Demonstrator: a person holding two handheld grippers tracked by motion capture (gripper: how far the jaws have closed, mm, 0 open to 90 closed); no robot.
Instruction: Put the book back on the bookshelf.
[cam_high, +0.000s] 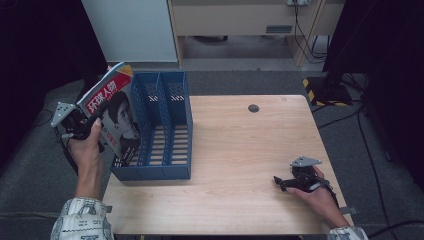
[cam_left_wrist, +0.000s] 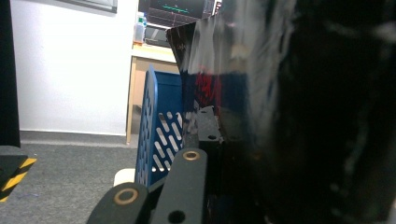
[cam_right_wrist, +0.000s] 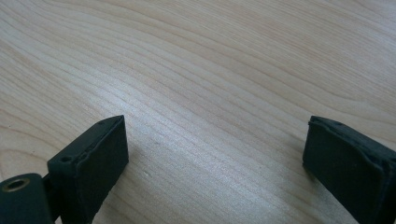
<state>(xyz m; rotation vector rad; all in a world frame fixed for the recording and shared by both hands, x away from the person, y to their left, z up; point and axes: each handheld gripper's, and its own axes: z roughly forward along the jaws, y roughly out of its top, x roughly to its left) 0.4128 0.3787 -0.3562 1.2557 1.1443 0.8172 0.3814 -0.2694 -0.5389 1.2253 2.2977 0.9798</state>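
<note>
A: L hand-held gripper (cam_high: 89, 125) — state?

B: Pinched on the magazine (cam_high: 115, 117); the cover is clamped at its lower left edge. In the left gripper view the glossy cover (cam_left_wrist: 233, 70) is seen pressed right against the jaws, w/ much of it blurred and dark.

A: Where's the magazine held, rel. to that gripper?

B: Up and to the right of it, tilted, top corner leaning away from the hand. Its lower end is seen at the leftmost slot of the blue rack (cam_high: 160, 130), just right of the gripper. Whether it's touching the rack floor can't be told.

A: Rack position?

B: Stood on the desk (cam_high: 240, 165), at its left edge, immediately right of the L gripper. Perforated side wall (cam_left_wrist: 159, 135) is seen just ahead of the jaws in the left gripper view.

A: R hand-held gripper (cam_high: 285, 182)?

B: Spread wide, nothing between the pads (cam_right_wrist: 93, 163). It's laid low on the desk, held in the hand, well apart from rack and magazine. Bare wood grain is seen between the jaws.
</note>
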